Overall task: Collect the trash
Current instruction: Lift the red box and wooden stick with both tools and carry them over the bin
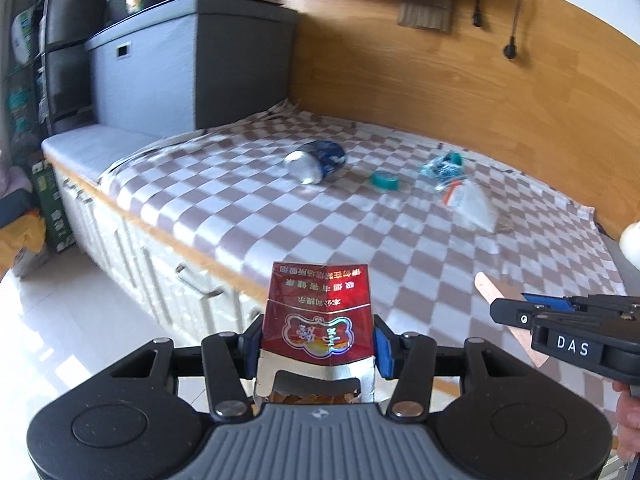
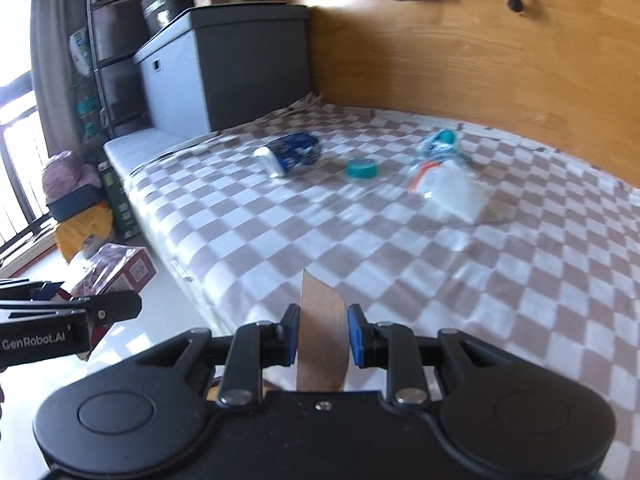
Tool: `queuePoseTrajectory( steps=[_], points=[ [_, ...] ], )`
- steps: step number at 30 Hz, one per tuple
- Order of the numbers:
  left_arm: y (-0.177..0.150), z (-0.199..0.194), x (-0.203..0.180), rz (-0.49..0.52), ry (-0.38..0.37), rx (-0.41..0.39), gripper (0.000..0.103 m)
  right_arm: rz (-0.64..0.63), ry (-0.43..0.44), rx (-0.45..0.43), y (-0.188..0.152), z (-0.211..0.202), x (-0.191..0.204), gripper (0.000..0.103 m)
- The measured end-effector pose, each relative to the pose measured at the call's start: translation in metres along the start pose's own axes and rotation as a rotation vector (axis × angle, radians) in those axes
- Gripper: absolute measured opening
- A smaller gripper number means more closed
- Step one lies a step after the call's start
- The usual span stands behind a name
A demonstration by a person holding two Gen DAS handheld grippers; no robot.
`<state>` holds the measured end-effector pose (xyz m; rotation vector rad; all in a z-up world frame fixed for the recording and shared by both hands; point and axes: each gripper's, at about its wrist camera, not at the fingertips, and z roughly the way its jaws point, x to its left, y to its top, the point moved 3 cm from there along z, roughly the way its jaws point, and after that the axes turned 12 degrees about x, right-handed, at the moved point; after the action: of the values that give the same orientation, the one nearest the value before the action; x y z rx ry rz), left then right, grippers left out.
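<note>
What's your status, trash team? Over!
Left gripper shut on red cigarette pack. Right gripper shut on brown card strip. Crushed can, teal cap, wrappers on bed.

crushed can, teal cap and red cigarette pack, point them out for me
crushed can (image 1: 316, 160), left wrist view, on its blue printed side
teal cap (image 1: 384, 181), left wrist view, on the middle of its top
red cigarette pack (image 1: 318, 316), left wrist view, on its red front face between the fingers

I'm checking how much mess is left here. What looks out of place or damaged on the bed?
A crushed blue can lies on its side on the checked blanket, with a teal cap, a crumpled blue wrapper and a white plastic bag strewn beside it. The red cigarette pack in the left gripper is torn open.
</note>
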<state>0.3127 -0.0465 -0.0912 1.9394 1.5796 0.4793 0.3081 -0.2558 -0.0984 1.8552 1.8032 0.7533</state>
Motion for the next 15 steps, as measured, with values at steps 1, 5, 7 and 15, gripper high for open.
queuePoseTrajectory(
  steps=[1, 5, 7, 15],
  points=[
    [-0.004, 0.001, 0.006, -0.009, 0.004, 0.008, 0.052, -0.005, 0.007, 0.005, -0.002, 0.002, 0.005, 0.026],
    [-0.022, 0.008, 0.027, -0.059, 0.017, 0.048, 0.052, -0.031, 0.042, 0.036, -0.012, 0.013, 0.027, 0.026],
    [-0.031, 0.013, 0.037, -0.082, 0.019, 0.065, 0.052, -0.046, 0.059, 0.055, -0.018, 0.019, 0.036, 0.026],
    [-0.067, 0.048, 0.063, -0.126, 0.040, 0.161, 0.052, -0.111, 0.099, 0.169, -0.051, 0.058, 0.068, 0.026]
  ],
)
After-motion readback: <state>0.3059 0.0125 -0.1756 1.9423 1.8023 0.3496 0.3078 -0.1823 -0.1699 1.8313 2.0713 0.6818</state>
